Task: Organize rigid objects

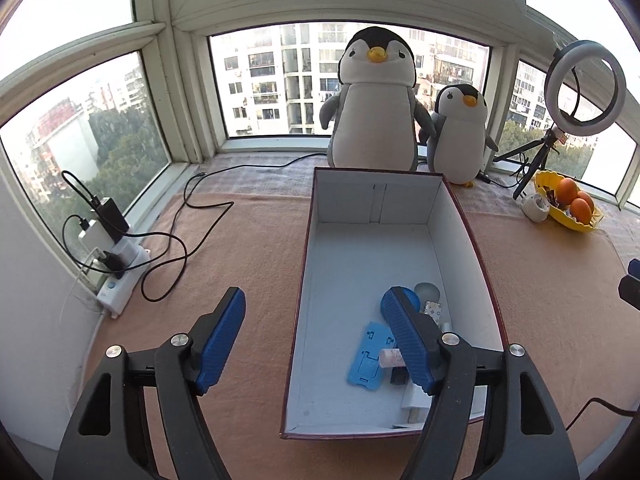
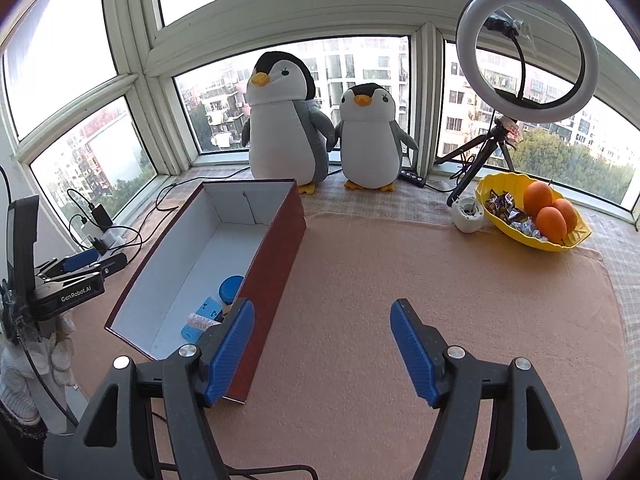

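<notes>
A dark red cardboard box [image 1: 352,264] with a white inside stands on the pink mat; it also shows in the right wrist view [image 2: 276,248]. Inside lie a light blue flat holder [image 1: 370,354], a blue round lid [image 2: 231,287], a pink tube [image 2: 202,322] and a few small white items. My left gripper [image 1: 314,300] is open and empty, straddling the box's left wall near its front. My right gripper [image 2: 322,312] is open and empty over bare mat, to the right of the box. The left gripper's body [image 2: 68,292] shows at the far left.
Two plush penguins [image 1: 374,108] stand behind the box by the window. A ring light on a tripod [image 2: 524,56], a yellow bowl with oranges and candy [image 2: 532,216] and a small white device [image 2: 468,212] sit at the right. A power strip with chargers and cables [image 1: 116,264] lies at left.
</notes>
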The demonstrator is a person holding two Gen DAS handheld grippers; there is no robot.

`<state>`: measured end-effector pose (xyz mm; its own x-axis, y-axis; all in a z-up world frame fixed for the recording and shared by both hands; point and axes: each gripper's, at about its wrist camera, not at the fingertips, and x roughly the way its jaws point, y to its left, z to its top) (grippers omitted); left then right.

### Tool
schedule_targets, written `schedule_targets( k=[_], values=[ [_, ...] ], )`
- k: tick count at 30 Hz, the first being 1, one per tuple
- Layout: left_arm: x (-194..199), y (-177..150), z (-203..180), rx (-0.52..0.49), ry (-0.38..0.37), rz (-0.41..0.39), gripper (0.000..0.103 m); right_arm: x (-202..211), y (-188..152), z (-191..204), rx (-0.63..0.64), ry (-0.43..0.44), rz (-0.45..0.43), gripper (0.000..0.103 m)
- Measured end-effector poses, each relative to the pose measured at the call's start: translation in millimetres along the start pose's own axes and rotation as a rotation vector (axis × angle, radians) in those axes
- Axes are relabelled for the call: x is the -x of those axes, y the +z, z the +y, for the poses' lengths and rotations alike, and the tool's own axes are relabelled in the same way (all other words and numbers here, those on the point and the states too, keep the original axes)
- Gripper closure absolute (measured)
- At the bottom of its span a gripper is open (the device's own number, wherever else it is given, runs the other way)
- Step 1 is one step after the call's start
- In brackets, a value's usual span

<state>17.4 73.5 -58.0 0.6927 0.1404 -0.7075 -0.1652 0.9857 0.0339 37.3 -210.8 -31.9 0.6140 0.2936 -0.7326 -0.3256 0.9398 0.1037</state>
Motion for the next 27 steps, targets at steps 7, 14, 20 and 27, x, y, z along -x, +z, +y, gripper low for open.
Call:
schedule_targets(
  k=[7,14,20,27],
  values=[
    [33.9,4.8,-22.5,-0.024,-0.045,-0.065,0.022,12.6,2.3,11.8,0.029,-0.014,-0.050,0.032],
    [45.7,-1.6,-31.6,0.003,-0.087,-0.055,0.022,19.3,1.4,14.7,0.007,-0.022,-0.074,0.031],
    [45.4,-7.9,-35.1,-0.002,-0.091,-0.033,0.022,19.7,-3.7,14.0,-0.022,-0.028,-0.073,0.031],
    [45.5,-9.6,-37.4,-0.011,-0.089,-0.027,0.022,18.6,-6.0,19.2,-0.005,-0.044,-0.066,0.031]
  ],
)
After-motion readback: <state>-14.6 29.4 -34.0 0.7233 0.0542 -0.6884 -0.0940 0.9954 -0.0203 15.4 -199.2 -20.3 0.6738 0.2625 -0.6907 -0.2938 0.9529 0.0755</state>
